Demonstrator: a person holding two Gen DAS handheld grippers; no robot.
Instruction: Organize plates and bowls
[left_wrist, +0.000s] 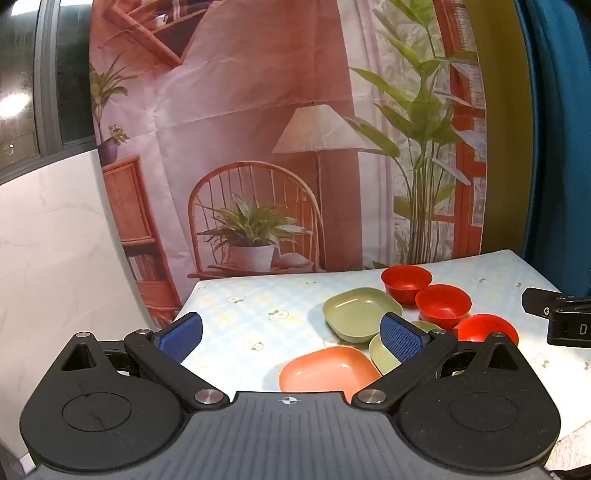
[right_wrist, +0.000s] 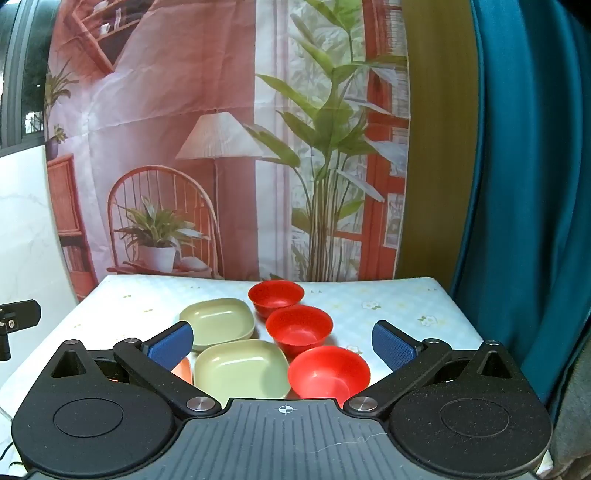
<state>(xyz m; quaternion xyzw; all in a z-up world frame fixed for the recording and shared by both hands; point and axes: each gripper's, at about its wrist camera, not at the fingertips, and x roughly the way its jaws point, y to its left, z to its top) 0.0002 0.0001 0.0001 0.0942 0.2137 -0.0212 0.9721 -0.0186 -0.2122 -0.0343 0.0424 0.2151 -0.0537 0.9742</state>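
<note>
On the flowered pale tablecloth (right_wrist: 388, 306) lie three round red plastic bowls in a diagonal row: far (right_wrist: 276, 295), middle (right_wrist: 299, 326) and near (right_wrist: 328, 371). Just left of them sit two squarish green plastic plates, one far (right_wrist: 218, 321), one near (right_wrist: 242, 367). The right wrist view shows both green plates whole, but only a sliver of the squarish orange plastic plate (left_wrist: 328, 369) beside its left finger. The left wrist view shows that orange plate plainly, nearest the camera, while its own right finger covers most of the near green plate. The left gripper (left_wrist: 291, 334) and right gripper (right_wrist: 282, 343) both hover above the table with jaws spread wide, nothing between them. Behind hangs a printed fabric backdrop (right_wrist: 184, 147) of a chair, lamp and plants; a teal curtain (right_wrist: 524, 184) hangs at right.
</note>
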